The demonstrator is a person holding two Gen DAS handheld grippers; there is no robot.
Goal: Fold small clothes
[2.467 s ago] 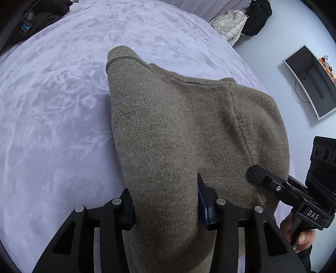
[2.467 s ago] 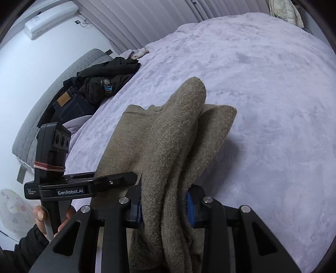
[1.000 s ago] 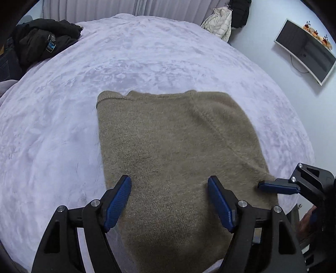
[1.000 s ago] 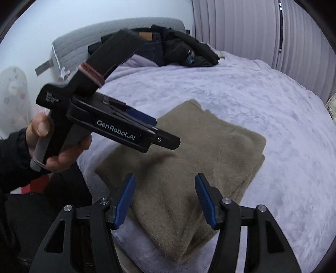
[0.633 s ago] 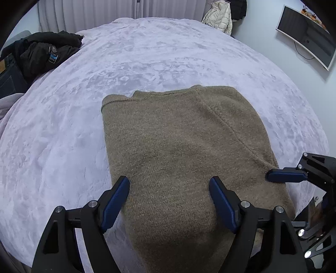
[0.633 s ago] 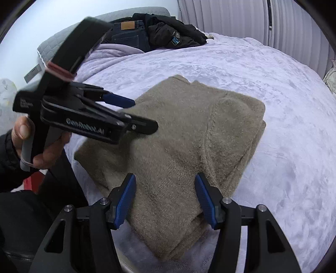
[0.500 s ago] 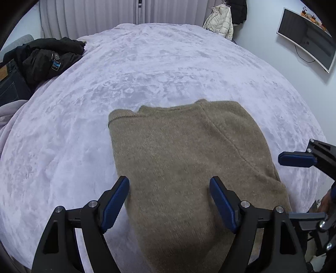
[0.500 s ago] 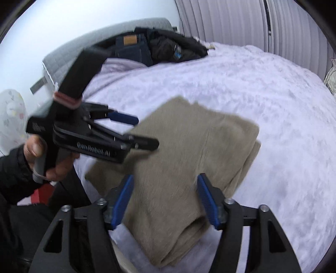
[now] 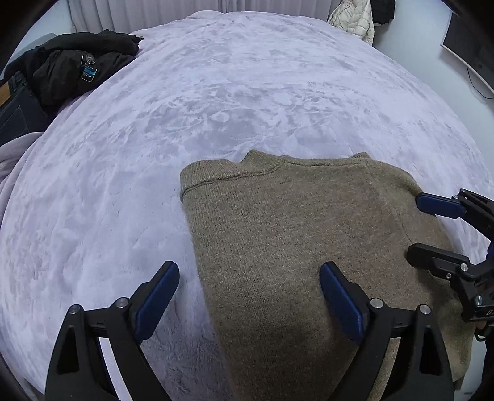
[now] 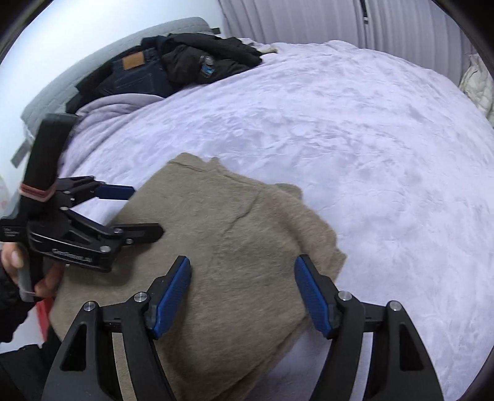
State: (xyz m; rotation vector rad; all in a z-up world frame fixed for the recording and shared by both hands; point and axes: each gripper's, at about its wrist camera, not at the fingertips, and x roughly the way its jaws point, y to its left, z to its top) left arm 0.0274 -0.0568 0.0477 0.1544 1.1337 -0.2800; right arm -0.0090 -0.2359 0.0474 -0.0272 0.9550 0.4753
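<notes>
Nearest in the left wrist view, the left tongs (image 9: 248,291) hang above the bed with their jaws opening wide; the blue pads (image 9: 157,291) press on nothing, the left one over bare bedcover and the right one over cloth. In the right wrist view the right tongs (image 10: 242,287) stand open too, both blue pads above the cloth without pinching it.

Beneath both lies the folded olive-brown knitted sweater (image 9: 293,234), flat on the near part of the bed, close to its near edge. Its ribbed neckline faces away from the cameras, and a seam runs down its right part. In the right wrist view its right side shows stacked layers, the lower one sticking out a little past the upper.

To the left in that view, a person's hand (image 10: 37,277) in a dark sleeve grips the handle of the left tongs, held just above the sweater's left edge.

Beyond the sweater spreads the pale lilac plush bedcover (image 9: 234,92), crushed into faint swirls.

Farther off, at the head of the bed, a black jacket (image 10: 210,58) lies heaped beside dark blue jeans (image 10: 136,77) with a tan patch, against a grey padded headboard (image 10: 102,49). At the far corner hangs a cream puffer coat (image 9: 353,17).
</notes>
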